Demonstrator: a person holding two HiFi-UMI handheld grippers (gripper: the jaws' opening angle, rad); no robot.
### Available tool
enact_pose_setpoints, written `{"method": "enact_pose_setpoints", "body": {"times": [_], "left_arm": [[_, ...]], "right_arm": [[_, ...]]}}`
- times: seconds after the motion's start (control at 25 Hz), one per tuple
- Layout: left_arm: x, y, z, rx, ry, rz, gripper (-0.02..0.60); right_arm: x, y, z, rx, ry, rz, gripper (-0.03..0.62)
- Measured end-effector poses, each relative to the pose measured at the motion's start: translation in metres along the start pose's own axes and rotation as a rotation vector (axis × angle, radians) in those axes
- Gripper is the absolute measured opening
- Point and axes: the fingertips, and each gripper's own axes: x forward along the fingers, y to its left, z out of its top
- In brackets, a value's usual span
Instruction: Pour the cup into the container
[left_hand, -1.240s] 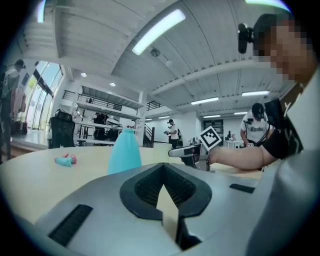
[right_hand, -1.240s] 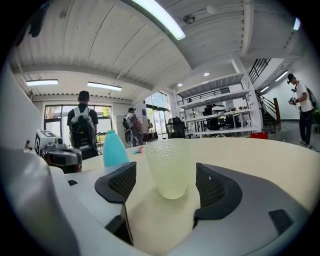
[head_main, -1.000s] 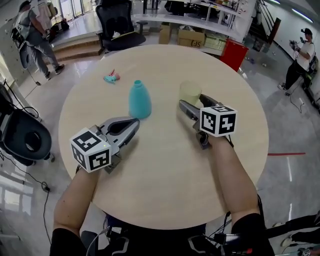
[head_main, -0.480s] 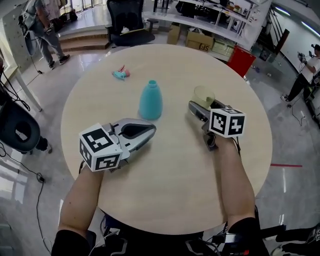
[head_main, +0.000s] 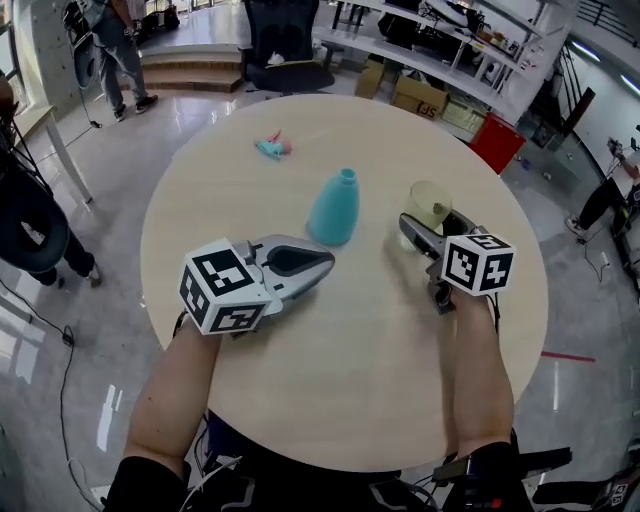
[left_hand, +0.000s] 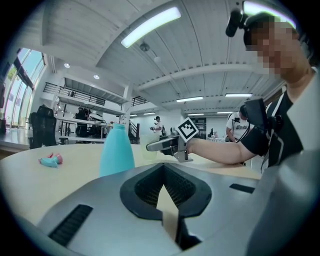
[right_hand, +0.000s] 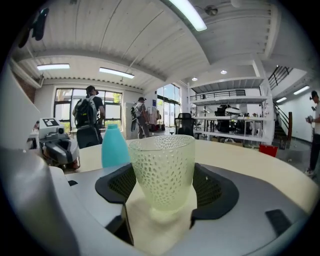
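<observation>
Right gripper (head_main: 428, 228) of mine is spread around the dimpled pale-green cup (right_hand: 162, 170), a jaw close by each wall, placed for a squeeze and lift. I judge it isn't clamped yet. The cup stands on the worktop (head_main: 350, 380) right of centre. My left gripper (head_main: 318, 262), jaws pressed together and empty, rests just below the teal bottle (head_main: 333, 208), leaving its narrow mouth free for pouring.

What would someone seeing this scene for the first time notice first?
Most striking is the dimpled pale green cup, upright on the round table between the jaws of the right hand-held gripper; whether they press it is unclear. Next comes the turquoise bottle, standing just beyond the left hand-held gripper, whose jaws are together and empty.
</observation>
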Motion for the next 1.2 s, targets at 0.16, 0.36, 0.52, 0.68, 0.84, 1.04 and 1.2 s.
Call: {"method": "enact_pose_setpoints", "body": {"times": [0.16,0.36,0.52,0.68,0.84,1.04,1.2], "left_arm": [[-0.006,0.010,0.001,-0.002,-0.003,0.028,-0.002],[-0.007,0.009,-0.001,-0.002,0.000,0.025,-0.002],[-0.006,-0.002,0.002,0.005,0.001,-0.012,-0.002],[-0.008,-0.002,0.002,0.008,0.002,-0.026,-0.002],[-0.009,-0.003,0.001,0.006,0.003,-0.026,-0.002],[-0.009,-0.003,0.001,0.008,0.002,-0.027,-0.002],[-0.010,-0.004,0.003,0.007,0.004,-0.027,-0.002]], "right_arm": [[0.002,0.017,0.032,-0.148,0.039,0.003,0.353],[0.005,0.035,0.065,-0.320,0.074,-0.009,0.353],[0.008,0.047,0.083,-0.439,0.116,-0.014,0.353],[0.016,0.059,0.088,-0.544,0.146,-0.023,0.353],[0.020,0.070,0.092,-0.727,0.196,-0.054,0.353],[0.024,0.072,0.097,-0.864,0.234,-0.085,0.353],[0.023,0.072,0.099,-0.923,0.258,-0.109,0.353]]}}
